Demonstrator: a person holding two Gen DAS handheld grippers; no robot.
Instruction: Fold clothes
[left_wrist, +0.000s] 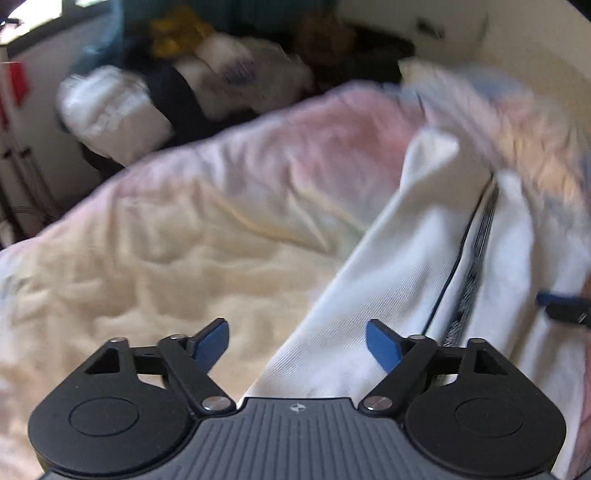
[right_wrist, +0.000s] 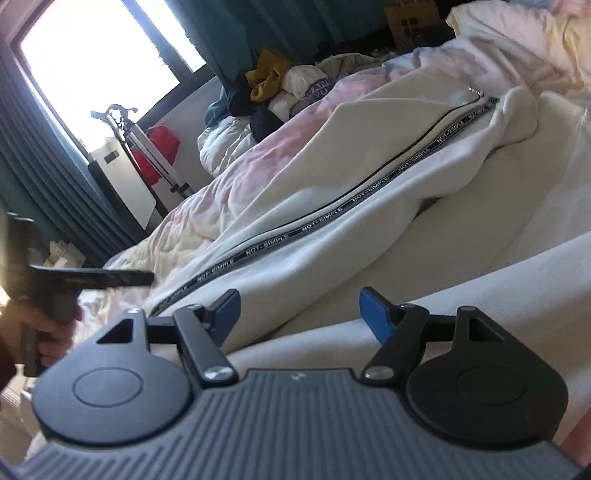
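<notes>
A white garment (left_wrist: 399, 258) with a black lettered stripe (left_wrist: 476, 251) lies stretched on a pale quilted bed cover (left_wrist: 184, 236). In the right wrist view the same garment (right_wrist: 332, 206) runs diagonally, its stripe (right_wrist: 332, 212) reading "NOT SIMPLE". My left gripper (left_wrist: 297, 345) is open and empty, just above the garment's near left edge. My right gripper (right_wrist: 299, 314) is open and empty, low over the white cloth. The left gripper also shows at the left of the right wrist view (right_wrist: 92, 278), held by a hand. A right fingertip (left_wrist: 554, 297) shows at the right edge.
A pile of other clothes (right_wrist: 280, 92), yellow, white and dark, lies at the far end of the bed. A window (right_wrist: 92, 62), teal curtains (right_wrist: 44, 177) and a metal stand (right_wrist: 147, 147) with a red item are on the left. Bedding (right_wrist: 535, 44) bunches at the far right.
</notes>
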